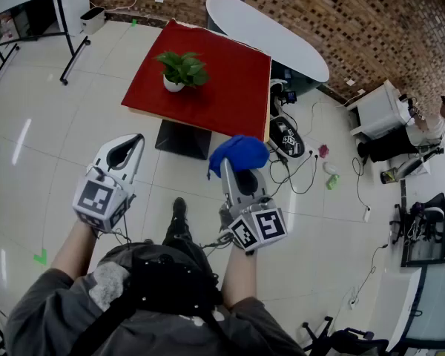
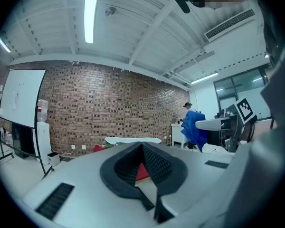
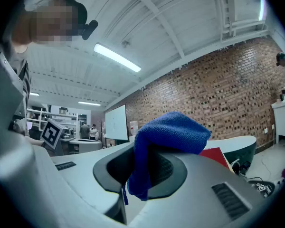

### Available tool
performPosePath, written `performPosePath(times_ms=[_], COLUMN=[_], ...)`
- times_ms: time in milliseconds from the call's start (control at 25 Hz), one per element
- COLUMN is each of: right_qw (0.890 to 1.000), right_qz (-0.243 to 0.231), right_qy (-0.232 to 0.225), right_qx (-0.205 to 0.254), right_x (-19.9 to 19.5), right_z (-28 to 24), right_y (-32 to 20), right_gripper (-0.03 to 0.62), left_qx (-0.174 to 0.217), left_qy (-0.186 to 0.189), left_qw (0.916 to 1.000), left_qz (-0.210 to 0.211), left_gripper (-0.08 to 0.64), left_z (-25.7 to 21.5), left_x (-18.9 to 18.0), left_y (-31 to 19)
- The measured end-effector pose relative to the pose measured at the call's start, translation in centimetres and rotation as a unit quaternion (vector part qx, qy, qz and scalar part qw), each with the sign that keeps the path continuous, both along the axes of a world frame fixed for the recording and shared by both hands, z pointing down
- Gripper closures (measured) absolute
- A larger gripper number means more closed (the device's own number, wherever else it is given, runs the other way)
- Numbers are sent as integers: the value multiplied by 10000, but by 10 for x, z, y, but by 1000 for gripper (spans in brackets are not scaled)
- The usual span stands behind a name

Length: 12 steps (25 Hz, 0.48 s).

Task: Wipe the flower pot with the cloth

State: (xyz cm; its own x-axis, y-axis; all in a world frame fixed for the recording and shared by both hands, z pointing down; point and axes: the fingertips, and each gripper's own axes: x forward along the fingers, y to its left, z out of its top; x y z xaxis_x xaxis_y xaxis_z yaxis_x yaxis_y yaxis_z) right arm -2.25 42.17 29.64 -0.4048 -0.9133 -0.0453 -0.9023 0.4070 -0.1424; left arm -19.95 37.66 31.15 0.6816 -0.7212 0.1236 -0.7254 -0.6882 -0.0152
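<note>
White flower pot point(image 1: 173, 84) with green plant point(image 1: 184, 67) inside, on red table point(image 1: 230, 95), well ahead. Shown in head view only; perhaps hidden behind blue cloth point(image 3: 171, 132) in right gripper view. Right gripper point(image 3: 149, 167) clenched on that cloth; left gripper point(image 2: 143, 167) closed, empty.

A red worktop point(image 1: 230, 87) stood just beside a white oval table point(image 1: 267, 30) near the brick wall point(image 1: 334, 10), cables point(image 1: 300, 170) strewn over the tiled floor point(image 1: 52, 139).

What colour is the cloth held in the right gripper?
Blue; the cloth shows best in the right gripper view.
</note>
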Motion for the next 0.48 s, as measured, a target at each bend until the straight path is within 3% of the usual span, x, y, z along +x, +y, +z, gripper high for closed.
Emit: performPosePath(times_ms=[400,480], right_qw=[9999,9998], right_qz=[-160,-187], right_qy=[50,65], right_qx=[-10,-8], right_x=[59,73], right_z=[15,17], right_y=[-99,-119], right_gripper=[517,517], left_qx=[-95,30], left_qy=[-71,-13], left_qw=[9997,9997], left_qz=[-218,-232], left_gripper=[552,552], left_z=[21,20], left_x=[50,64], left_y=[-92,-110])
